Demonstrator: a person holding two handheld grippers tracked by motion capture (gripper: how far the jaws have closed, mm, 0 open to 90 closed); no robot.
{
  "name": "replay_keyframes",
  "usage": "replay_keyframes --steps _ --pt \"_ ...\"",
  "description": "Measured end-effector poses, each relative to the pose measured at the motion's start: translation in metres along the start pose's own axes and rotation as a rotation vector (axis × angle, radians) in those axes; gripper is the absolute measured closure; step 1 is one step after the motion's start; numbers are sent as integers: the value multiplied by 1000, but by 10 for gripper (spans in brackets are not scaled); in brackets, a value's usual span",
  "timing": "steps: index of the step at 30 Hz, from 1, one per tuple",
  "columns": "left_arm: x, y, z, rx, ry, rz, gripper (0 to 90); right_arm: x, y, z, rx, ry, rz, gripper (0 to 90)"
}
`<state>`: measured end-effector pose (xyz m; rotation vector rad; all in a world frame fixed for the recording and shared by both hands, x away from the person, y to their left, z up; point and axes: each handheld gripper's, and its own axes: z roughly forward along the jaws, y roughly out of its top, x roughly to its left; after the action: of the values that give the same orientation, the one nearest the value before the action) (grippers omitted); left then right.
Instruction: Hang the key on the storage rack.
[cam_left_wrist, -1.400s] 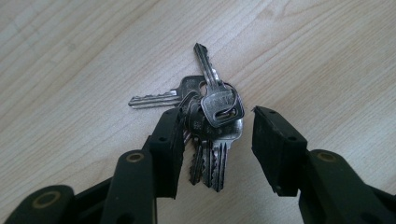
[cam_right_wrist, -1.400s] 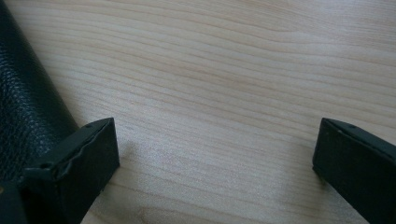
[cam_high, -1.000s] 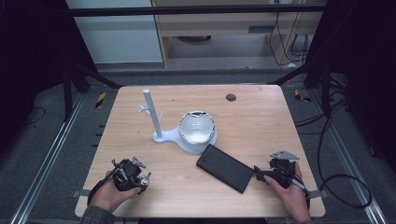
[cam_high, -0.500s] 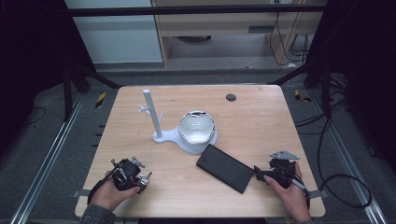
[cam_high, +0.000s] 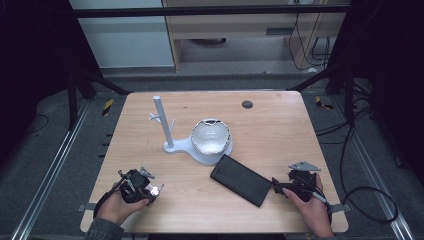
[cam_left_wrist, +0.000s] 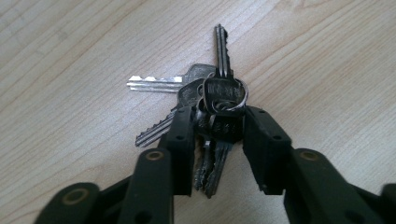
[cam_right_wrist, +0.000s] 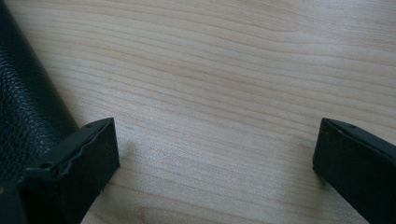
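A bunch of keys (cam_left_wrist: 219, 93) on a ring lies on the wooden table (cam_high: 270, 130) near its front left corner. My left gripper (cam_left_wrist: 219, 114) is shut on the bunch at the dark key heads, and the blades fan out past the jaws. From above, that left gripper (cam_high: 149, 189) sits in a hand with the keys (cam_high: 156, 190) glinting at its tip. My right gripper (cam_right_wrist: 215, 126) stands wide open on bare wood with nothing between the jaws. A black leather case (cam_right_wrist: 28, 102) lies just beside its left jaw. Seen from above, the right gripper (cam_high: 276, 186) is at the black case's (cam_high: 241, 180) near end.
A white stand (cam_high: 163, 122) with an upright post and small pegs rises mid-table. A white bowl-shaped thing (cam_high: 210, 136) rests on its base. A small dark round spot (cam_high: 247, 104) marks the far side of the table. Dark floor and cables surround the table.
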<state>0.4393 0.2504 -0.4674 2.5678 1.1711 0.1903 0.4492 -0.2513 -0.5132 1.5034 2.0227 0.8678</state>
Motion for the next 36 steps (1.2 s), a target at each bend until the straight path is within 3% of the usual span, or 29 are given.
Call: replay_keyframes --steps 2,3,5,10,14,15,26,30,35,36 --pt "-1 0 -1 -9 1 -3 723 0 0 0 0 0 0 6" --pt "0 1 -6 -40 3 -4 799 0 0 0 0 0 0 6" --pt "-1 1 -8 -55 -7 0 837 0 0 0 0 -1 0 6" --pt "-6 2 -7 -44 -8 21 836 0 0 0 -1 0 0 6" --pt "-11 3 -6 -31 20 41 832 0 0 0 0 0 0 6" --pt "-15 3 -3 -14 27 64 850 0 0 0 0 0 -1 6" --pt "-25 3 3 -34 66 93 861 0 0 0 0 0 1 6" --pt "-20 5 -9 -79 55 69 863 0 0 0 0 1 0 6" --pt "-9 16 -40 -119 57 75 863 0 0 0 1 1 -3 6" --pt "-9 16 -40 -119 57 75 863 0 0 0 1 1 -3 6"
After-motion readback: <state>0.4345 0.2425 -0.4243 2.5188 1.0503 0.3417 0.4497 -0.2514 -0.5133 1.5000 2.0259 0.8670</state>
